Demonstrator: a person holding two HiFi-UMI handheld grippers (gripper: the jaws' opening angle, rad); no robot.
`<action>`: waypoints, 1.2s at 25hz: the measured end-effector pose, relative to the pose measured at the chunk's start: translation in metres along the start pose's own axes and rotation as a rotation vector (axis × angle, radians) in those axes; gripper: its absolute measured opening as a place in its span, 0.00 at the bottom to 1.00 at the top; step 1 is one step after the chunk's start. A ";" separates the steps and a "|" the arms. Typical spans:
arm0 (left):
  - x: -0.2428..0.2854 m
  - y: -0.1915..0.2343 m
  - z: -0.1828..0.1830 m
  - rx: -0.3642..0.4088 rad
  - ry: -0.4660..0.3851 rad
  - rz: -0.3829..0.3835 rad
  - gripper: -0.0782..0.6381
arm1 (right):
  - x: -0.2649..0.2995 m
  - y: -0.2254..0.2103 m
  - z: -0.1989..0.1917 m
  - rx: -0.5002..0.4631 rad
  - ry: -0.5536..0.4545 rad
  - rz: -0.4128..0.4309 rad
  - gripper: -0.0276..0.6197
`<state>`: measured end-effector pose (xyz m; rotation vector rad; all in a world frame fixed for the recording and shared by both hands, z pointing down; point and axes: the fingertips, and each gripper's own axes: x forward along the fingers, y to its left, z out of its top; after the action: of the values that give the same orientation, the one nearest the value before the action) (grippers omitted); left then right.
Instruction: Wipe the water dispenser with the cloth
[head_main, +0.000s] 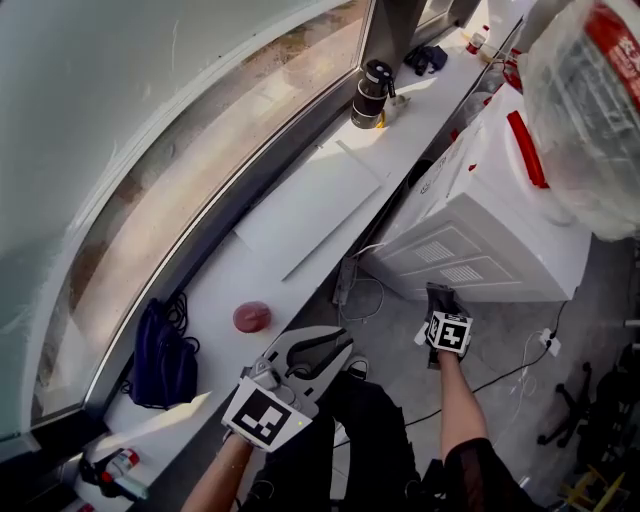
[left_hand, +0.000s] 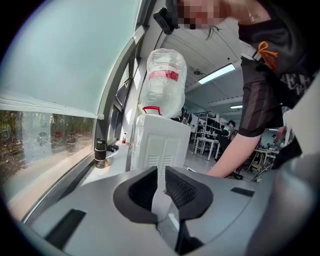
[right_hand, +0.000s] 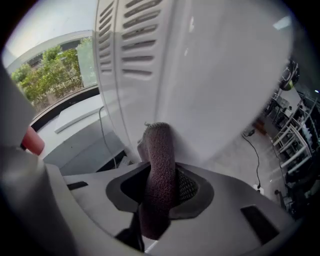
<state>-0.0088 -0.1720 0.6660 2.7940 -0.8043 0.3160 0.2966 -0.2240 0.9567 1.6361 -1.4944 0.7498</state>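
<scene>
- Head view: my right hand-held gripper (head_main: 441, 300) was down low at the foot of the white water dispenser (head_main: 480, 215). It held the dark cloth (head_main: 438, 293) against the bottom edge of a vented panel. My right forearm reached straight forward and down. My left hand-held gripper (head_main: 335, 350) hung apart from the dispenser, beside the window-ledge surface (head_main: 300, 210), taking no part in the wipe.
- Left gripper view: the jaws stood only a narrow slit apart with nothing between them. They pointed at the dispenser (left_hand: 160, 145) and the bottle (left_hand: 162, 80) on top of it, both well ahead.
- Right gripper view: the jaws were clamped on the folded cloth (right_hand: 157, 170). Its upper end touched the dispenser's plain white wall (right_hand: 215, 75), just beside the vent slots.
- My judgement: the wiping looked under way on the lower body. No panel showed clearly as done, so I took the upper walls and the top to be left.
</scene>
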 end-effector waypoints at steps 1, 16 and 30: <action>0.001 -0.002 0.002 0.000 0.002 -0.005 0.18 | -0.004 -0.014 -0.007 0.019 0.008 -0.018 0.22; 0.006 -0.032 0.061 0.008 0.040 -0.082 0.18 | -0.101 -0.048 -0.010 0.162 -0.025 0.003 0.22; -0.052 -0.061 0.166 0.081 0.041 -0.186 0.18 | -0.343 0.006 0.093 0.273 -0.306 0.266 0.22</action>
<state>0.0051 -0.1396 0.4852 2.8992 -0.5287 0.3801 0.2373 -0.1220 0.6209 1.8384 -1.9232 0.9109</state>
